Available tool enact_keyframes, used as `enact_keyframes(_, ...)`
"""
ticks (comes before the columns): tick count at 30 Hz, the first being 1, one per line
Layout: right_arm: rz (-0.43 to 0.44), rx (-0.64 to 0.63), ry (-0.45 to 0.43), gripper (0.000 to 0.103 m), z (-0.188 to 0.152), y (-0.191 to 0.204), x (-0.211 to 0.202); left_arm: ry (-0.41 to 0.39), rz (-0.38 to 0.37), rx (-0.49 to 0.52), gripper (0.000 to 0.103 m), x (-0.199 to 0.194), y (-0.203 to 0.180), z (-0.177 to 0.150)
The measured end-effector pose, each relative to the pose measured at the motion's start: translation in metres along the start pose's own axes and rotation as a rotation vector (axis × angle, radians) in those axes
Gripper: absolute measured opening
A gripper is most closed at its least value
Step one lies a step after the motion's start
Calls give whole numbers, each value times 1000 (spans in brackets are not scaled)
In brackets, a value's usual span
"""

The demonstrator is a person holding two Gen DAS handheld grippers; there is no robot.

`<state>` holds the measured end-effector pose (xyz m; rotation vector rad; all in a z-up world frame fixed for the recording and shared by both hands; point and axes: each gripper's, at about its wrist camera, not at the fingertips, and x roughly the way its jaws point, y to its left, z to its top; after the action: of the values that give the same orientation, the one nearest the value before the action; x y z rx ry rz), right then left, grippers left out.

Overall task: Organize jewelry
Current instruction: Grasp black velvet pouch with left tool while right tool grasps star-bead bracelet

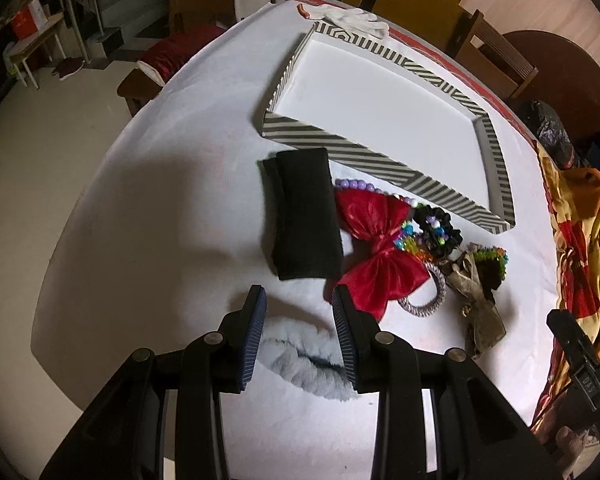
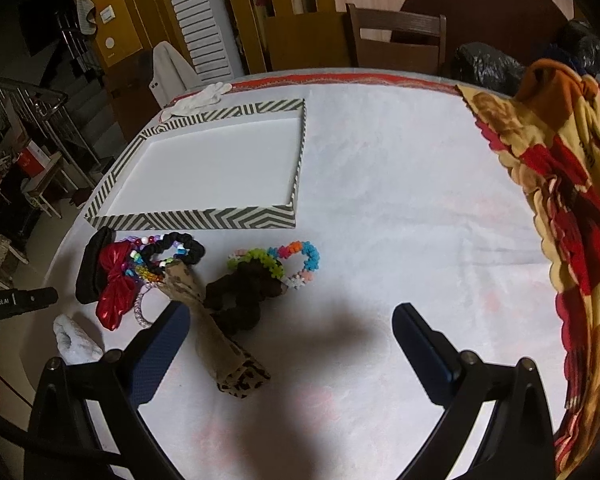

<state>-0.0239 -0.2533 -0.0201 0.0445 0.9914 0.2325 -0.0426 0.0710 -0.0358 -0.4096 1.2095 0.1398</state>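
- Jewelry and hair pieces lie in a loose pile just ahead of both grippers, in front of the striped tray (image 2: 196, 218), whose white floor holds nothing yet.
- The left gripper (image 1: 298, 300) stands part open, holding nothing; a grey fluffy scrunchie (image 1: 304, 360) lies beneath and between its fingers.
- The right gripper (image 2: 292, 316) is spread wide and empty, with bare cloth between its fingers.
- Risk: closing on the scrunchie may also snag the red bow (image 1: 374, 248), which sits right by the left gripper's right finger, and drag the silver elastic ring (image 1: 424, 300) tangled under it.
- The black folded band (image 1: 306, 216) lies ahead, between the left gripper and the tray.
- The leopard-print tie (image 2: 216, 328) touches the right gripper's left finger; the colourful bead bracelet (image 2: 292, 260) rests farther ahead.
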Motion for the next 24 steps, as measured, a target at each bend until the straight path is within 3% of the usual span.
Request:
enact_keyframes(3, 7, 6, 14, 97, 3, -5, 11, 15, -19, -8, 52, 8, 0, 7)
enact_keyframes(7, 21, 21, 49, 75, 12, -12, 30, 32, -32, -11, 52, 20, -3, 17)
enact_keyframes(13, 88, 2, 89, 53, 25, -8, 61, 61, -60, -36, 53, 40, 0, 32)
enact_keyframes(15, 98, -14, 109, 49, 25, -5, 70, 65, -61, -41, 53, 45, 0, 37)
enact_keyframes(24, 139, -53, 154, 49, 28, 4, 97, 91, -100, -49, 60, 65, 1, 50)
